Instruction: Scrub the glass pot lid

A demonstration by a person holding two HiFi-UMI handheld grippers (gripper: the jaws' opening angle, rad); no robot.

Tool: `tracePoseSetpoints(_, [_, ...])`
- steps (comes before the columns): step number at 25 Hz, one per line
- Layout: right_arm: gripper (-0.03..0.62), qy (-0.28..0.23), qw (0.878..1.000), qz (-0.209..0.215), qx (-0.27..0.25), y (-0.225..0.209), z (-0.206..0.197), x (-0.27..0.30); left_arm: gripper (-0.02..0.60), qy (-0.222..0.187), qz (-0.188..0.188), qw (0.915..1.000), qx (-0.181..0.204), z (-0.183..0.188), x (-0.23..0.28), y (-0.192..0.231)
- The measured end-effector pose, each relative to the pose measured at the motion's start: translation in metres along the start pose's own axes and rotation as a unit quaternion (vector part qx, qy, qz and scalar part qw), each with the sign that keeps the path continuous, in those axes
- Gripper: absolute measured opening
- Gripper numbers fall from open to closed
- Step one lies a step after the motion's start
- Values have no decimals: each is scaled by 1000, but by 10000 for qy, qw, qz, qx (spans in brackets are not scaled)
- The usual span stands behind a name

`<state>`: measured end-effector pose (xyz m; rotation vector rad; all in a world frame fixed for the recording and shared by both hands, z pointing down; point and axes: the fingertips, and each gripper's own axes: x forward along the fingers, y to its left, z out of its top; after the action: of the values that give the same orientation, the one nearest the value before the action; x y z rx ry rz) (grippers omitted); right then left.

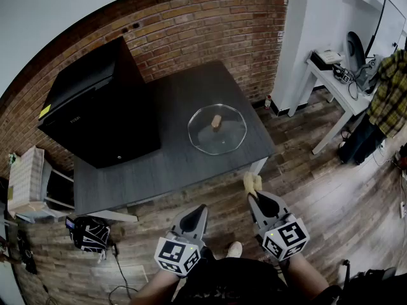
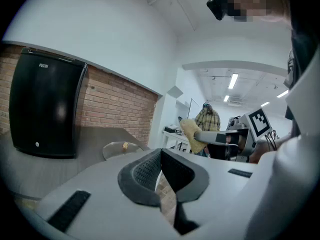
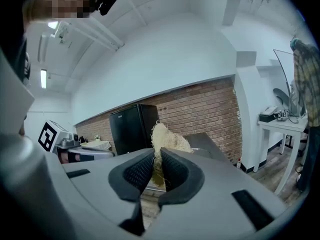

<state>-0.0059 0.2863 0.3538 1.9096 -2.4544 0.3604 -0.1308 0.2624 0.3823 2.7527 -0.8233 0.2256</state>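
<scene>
The glass pot lid (image 1: 217,129) with a wooden knob lies flat on the dark table (image 1: 165,164), right of centre; the glass pot lid (image 2: 120,148) shows small and far in the left gripper view. My right gripper (image 1: 257,197) hangs off the table's near right corner, shut on a yellowish fibrous scrubber (image 1: 252,183). In the right gripper view the scrubber (image 3: 165,140) sticks up from between the closed jaws. My left gripper (image 1: 197,211) is shut and holds nothing, below the table's front edge. Both grippers are well short of the lid.
A black mini fridge (image 1: 95,110) stands on the table's left part, close to the lid's left. A brick wall (image 1: 210,24) runs behind. A white desk (image 1: 337,81) and a person in a plaid shirt (image 1: 389,97) are at the right. A bag (image 1: 89,234) lies on the wooden floor.
</scene>
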Motion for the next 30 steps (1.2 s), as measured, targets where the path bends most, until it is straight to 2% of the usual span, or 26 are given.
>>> tracePoseSetpoints(9, [46,-144,9998,93,63,0,3,1,31,8,4,10000,12,2,1,0])
tracePoseSetpoints(19, [48,-255,9994,193,-93,1,10,0,31,-32,77,10000,52,7,-1,-3])
tracePoseSetpoints(30, [46,-337,9990,287,-116,-8,21,2,31,-150,253,9995,-145,16,5,2])
